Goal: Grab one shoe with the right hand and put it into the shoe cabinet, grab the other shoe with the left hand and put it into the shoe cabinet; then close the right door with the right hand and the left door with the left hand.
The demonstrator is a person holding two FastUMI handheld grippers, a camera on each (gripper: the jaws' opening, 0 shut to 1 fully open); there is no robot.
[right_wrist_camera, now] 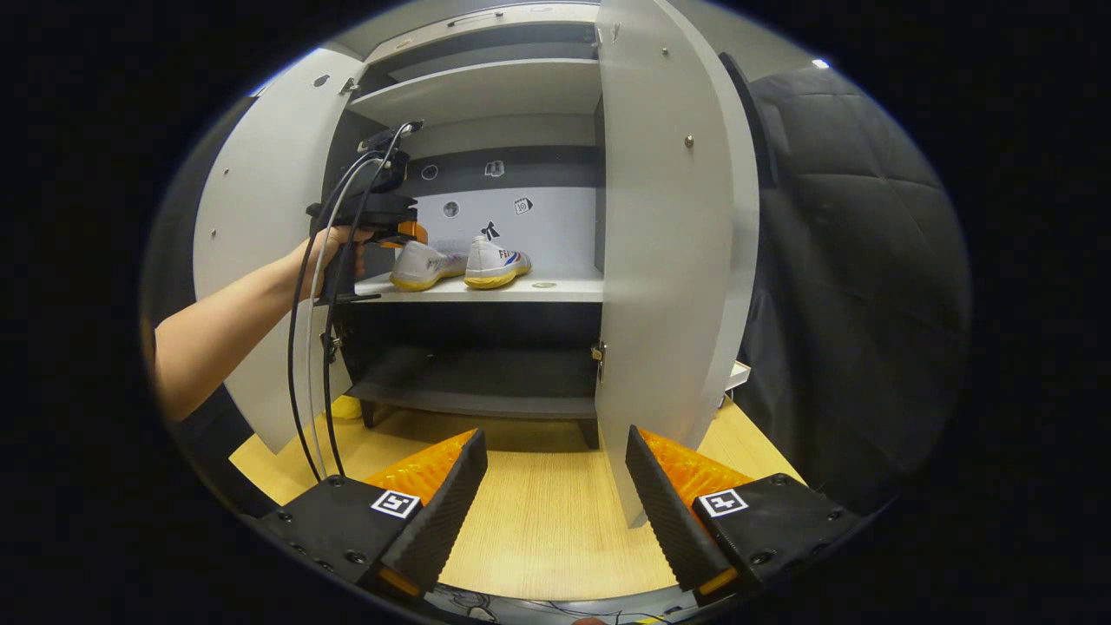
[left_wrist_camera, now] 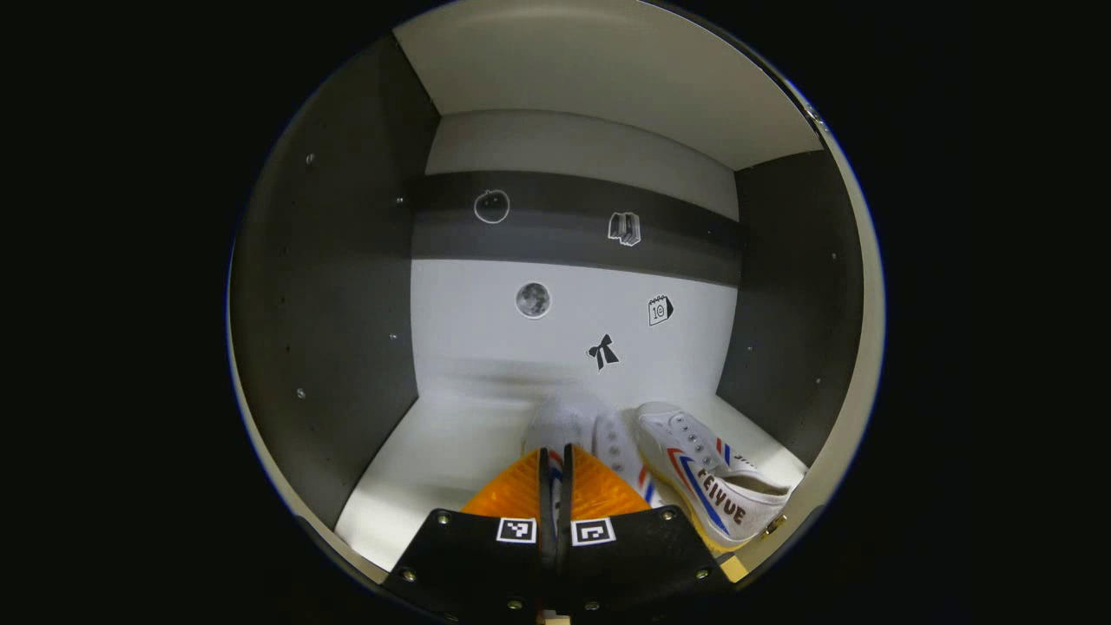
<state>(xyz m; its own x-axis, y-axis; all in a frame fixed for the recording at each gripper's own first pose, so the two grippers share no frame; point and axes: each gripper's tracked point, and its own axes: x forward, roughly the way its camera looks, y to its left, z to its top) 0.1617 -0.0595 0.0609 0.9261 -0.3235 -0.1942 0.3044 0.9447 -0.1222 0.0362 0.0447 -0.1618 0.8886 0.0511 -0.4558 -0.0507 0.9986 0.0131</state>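
Left gripper [left_wrist_camera: 555,473]: your fingers pinch the left shoe [left_wrist_camera: 568,425] on the shelf [left_wrist_camera: 434,469]; heel hidden behind them.
Right shoe [left_wrist_camera: 707,473]: just beside it, toe toward the back wall.
Right gripper view: your bare forearm [right_wrist_camera: 217,325] reaches level into the cabinet [right_wrist_camera: 486,87], both doors open.
Right gripper [right_wrist_camera: 555,486]: spread, nothing between, over the wooden floor [right_wrist_camera: 538,521].

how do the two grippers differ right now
The left gripper has its jaws closed on the heel of a shoe; the right gripper has its jaws spread wide and grips nothing. The left gripper reaches inside the shoe cabinet at the shelf level; the right gripper hangs outside, in front of the right door, over the wooden floor. Both point toward the cabinet.
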